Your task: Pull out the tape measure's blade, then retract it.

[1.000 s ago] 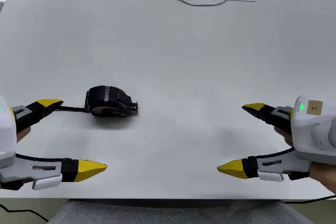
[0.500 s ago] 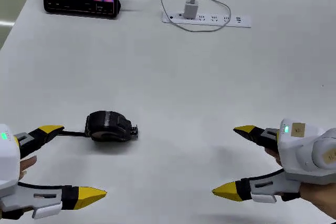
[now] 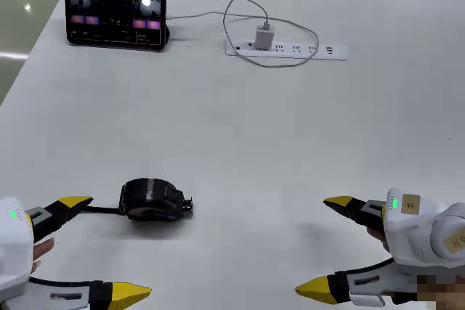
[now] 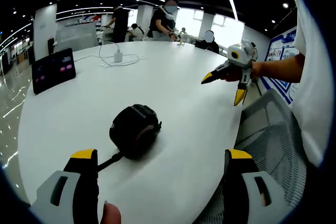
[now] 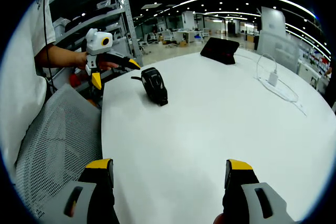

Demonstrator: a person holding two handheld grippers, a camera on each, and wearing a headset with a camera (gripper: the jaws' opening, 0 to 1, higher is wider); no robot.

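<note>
Tape measure (image 3: 152,200): black case, lying on the white desk (image 3: 254,128) in the near-left part, resting on its side. A small tab shows at the right end of the case. A thin black strap (image 3: 102,209) runs left from the case, flat on the desk, to just beside the far jaw tip of the left gripper.

Left gripper (image 3: 115,246): at the near-left edge of the desk, jaws spread wide, holding nothing. The tape measure sits just beyond the far jaw and is not touched. In the left gripper view the case lies ahead, between the two yellow tips and closer to the left one.

Right gripper (image 3: 314,245): near-right, jaws also wide apart and empty, pointing left. It is well apart from the tape measure, with bare desk surface between them.

Surroundings:
- Tablet (image 3: 116,11), far left, propped up with its screen lit.
- White power strip (image 3: 290,50), far centre, with a charger plug (image 3: 264,36) seated in it.
- White cable (image 3: 200,14) runs from the tablet to the plug and loops over the strip.
- All of these are well apart from the tape measure and both grippers.
- A grey mesh chair (image 4: 273,129) stands at the near edge of the desk.
- People (image 4: 163,19) stand beyond the far side of the desk.
</note>
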